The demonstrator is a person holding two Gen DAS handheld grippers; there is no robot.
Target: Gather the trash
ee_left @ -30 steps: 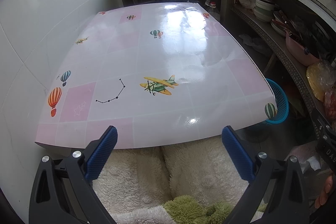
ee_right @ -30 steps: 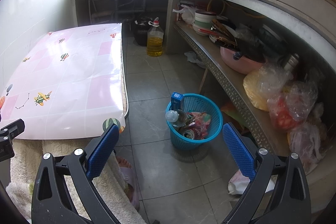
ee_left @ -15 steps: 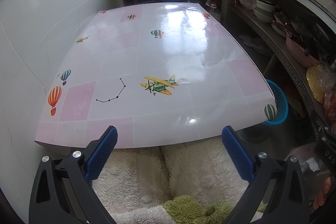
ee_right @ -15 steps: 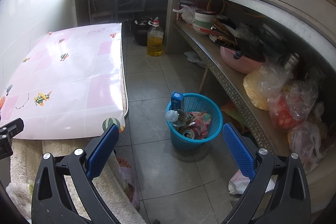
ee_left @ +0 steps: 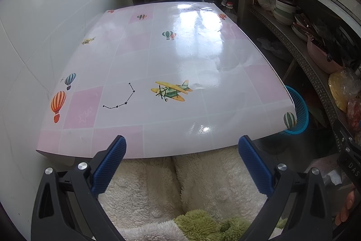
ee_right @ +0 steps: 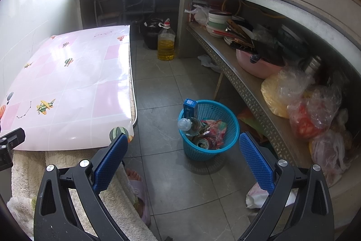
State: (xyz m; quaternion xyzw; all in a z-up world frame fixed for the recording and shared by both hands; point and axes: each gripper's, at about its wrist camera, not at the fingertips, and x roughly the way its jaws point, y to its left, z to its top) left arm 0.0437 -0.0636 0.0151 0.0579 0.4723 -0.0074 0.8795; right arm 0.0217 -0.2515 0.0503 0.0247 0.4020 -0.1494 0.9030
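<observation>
A blue plastic basket (ee_right: 209, 143) stands on the tiled floor beside the table. It holds a clear bottle (ee_right: 188, 125), a blue carton (ee_right: 190, 106), a can (ee_right: 206, 142) and colourful wrappers. My right gripper (ee_right: 182, 164) is open and empty, above and in front of the basket. My left gripper (ee_left: 181, 162) is open and empty, over the near edge of the pink table (ee_left: 171, 64). The basket's rim (ee_left: 299, 110) shows past the table's right corner in the left wrist view.
A fluffy cream blanket (ee_left: 180, 184) lies under my left gripper. An oil jug (ee_right: 166, 42) stands on the floor at the back. A metal shelf (ee_right: 248, 87) with bowls, a pink pot and plastic bags runs along the right. A slippered foot (ee_right: 137, 182) is near.
</observation>
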